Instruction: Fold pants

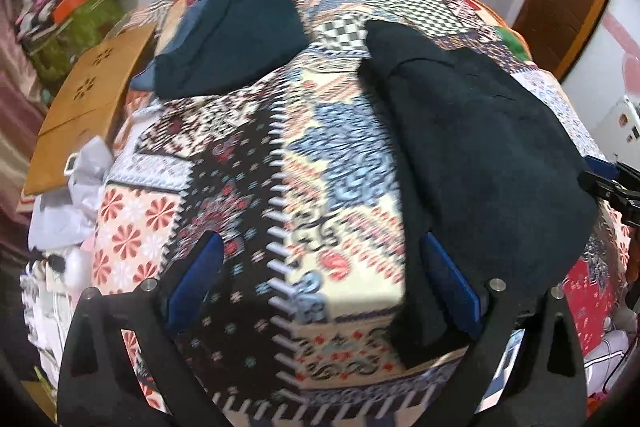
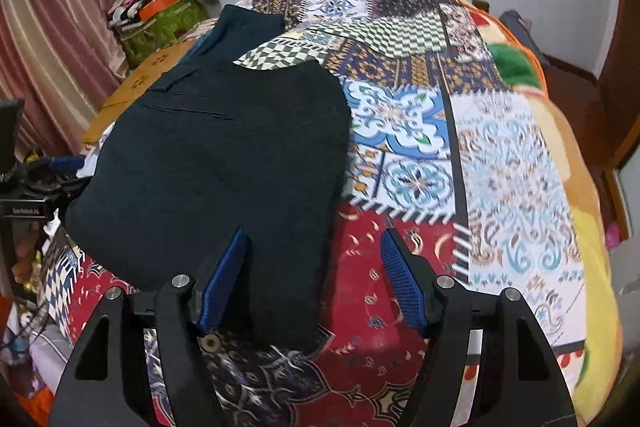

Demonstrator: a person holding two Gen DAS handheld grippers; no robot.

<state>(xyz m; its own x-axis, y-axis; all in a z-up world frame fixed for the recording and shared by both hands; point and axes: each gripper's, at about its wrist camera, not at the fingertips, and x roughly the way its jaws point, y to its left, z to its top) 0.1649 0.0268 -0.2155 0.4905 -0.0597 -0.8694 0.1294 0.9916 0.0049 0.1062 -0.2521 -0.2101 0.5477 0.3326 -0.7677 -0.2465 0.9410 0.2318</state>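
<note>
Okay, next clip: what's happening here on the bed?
A person with handheld tongs in each hand is folding pants on a patchwork bedspread. The dark pants lie flat in a folded bundle near the bed's edge. Both the left tongs and the right tongs hover open above the bed, gripping nothing. Farther back, a second dark folded garment sits on top of something blue.

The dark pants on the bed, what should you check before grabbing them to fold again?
1. Left gripper jaws open: ok.
2. Right gripper jaws open: ok.
3. Dark pants lying flat on the patchwork bedspread: ok.
4. Pants edge between the right jaws: ok, the bottom edge reaches in.
5. Pants edge between the left jaws: not ok, only bedspread lies there.
6. Other folded dark garment clear of the pants: ok, apart.
</note>
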